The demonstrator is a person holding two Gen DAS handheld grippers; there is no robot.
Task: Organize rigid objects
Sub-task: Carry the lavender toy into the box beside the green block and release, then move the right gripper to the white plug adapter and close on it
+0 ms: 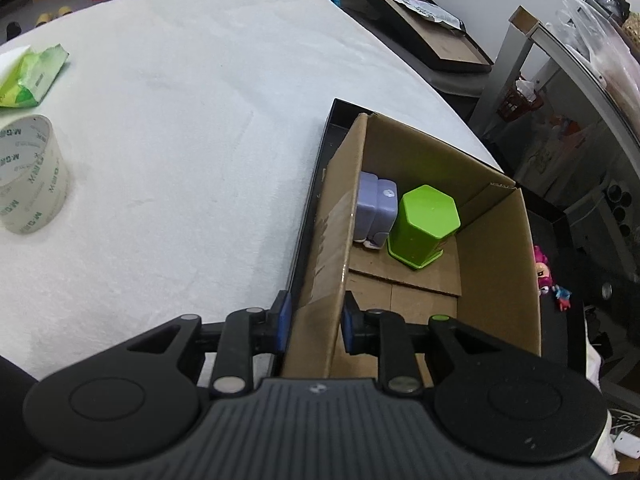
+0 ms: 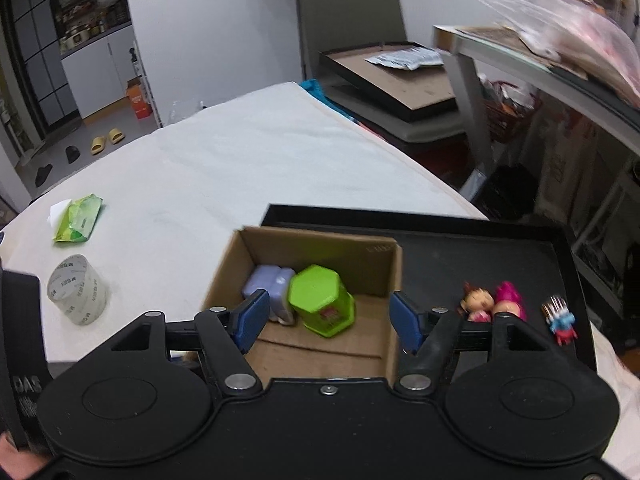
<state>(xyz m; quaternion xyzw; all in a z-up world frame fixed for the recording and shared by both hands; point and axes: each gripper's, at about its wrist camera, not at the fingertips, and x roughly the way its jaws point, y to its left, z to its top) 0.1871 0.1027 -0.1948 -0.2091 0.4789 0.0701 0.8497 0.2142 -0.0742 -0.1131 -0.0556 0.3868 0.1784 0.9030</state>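
A cardboard box (image 1: 496,264) (image 2: 320,248) stands in the left part of a black tray (image 1: 320,168) (image 2: 460,256). Inside it sit a green hexagonal container (image 1: 424,224) (image 2: 320,296) and a pale purple object (image 1: 376,208) (image 2: 266,280). My left gripper (image 1: 315,324) is shut on the box's near left wall, one blue pad on each side. My right gripper (image 2: 326,318) hovers open over the box's near side, nothing between its pads. On the tray right of the box lie two small dolls (image 2: 478,302) (image 2: 510,300) and a tiny robot toy (image 2: 560,320).
A white cloth covers the table (image 1: 180,120). A roll of clear tape (image 1: 30,176) (image 2: 78,290) and a green packet (image 1: 32,76) (image 2: 78,218) lie at the left. A chair with a dark frame (image 2: 392,80) and cluttered shelves (image 2: 560,80) stand beyond the table's right edge.
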